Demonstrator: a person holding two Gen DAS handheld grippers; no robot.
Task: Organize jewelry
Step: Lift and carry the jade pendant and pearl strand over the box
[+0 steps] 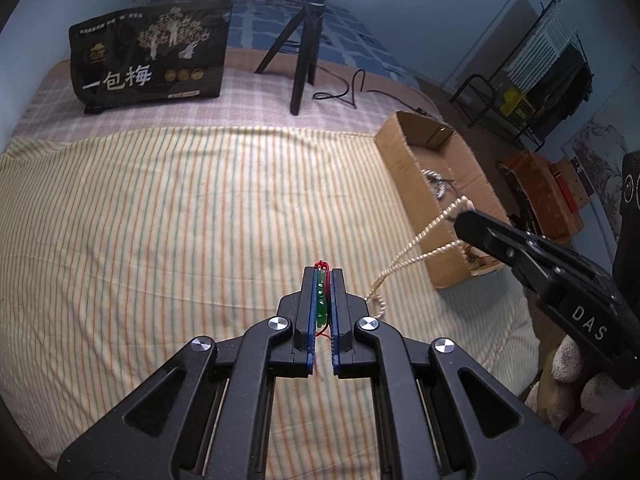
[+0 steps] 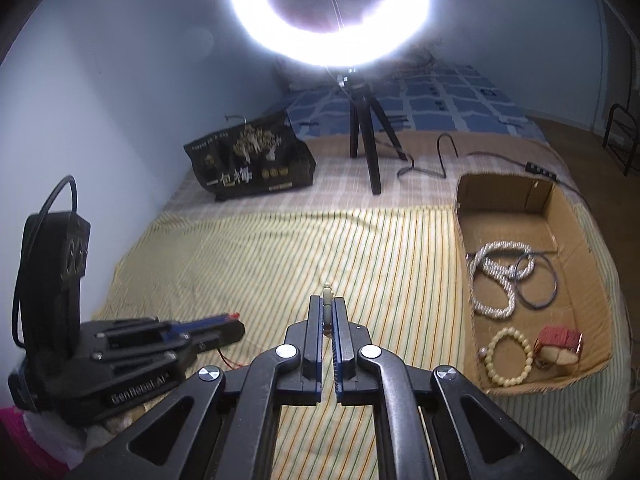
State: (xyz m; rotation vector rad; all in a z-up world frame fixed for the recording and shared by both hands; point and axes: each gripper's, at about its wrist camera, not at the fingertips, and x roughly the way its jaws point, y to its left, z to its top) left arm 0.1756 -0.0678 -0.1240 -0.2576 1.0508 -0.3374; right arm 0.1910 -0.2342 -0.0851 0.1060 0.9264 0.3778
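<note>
snack bag (image 1: 148, 56): at ten o'clock of the left wrist view, upright at the far edge of the bed, clear of the work area.
left gripper (image 1: 323, 280): clenched on a green pendant (image 1: 321, 300) with red cord, pinched flat between the blue pads so it cannot swing.
striped cloth (image 1: 180, 220): spread as the sorting surface, now bare of pieces.
pearl necklace (image 1: 424, 236): at three o'clock, draped from the right gripper (image 2: 328, 308), whose pads grasp its beads.
cardboard box (image 2: 464, 216): at three o'clock of the right wrist view, open-topped, already collecting a bead strand (image 2: 496, 276) and a cream bracelet (image 2: 510, 356); likely the destination.
</note>
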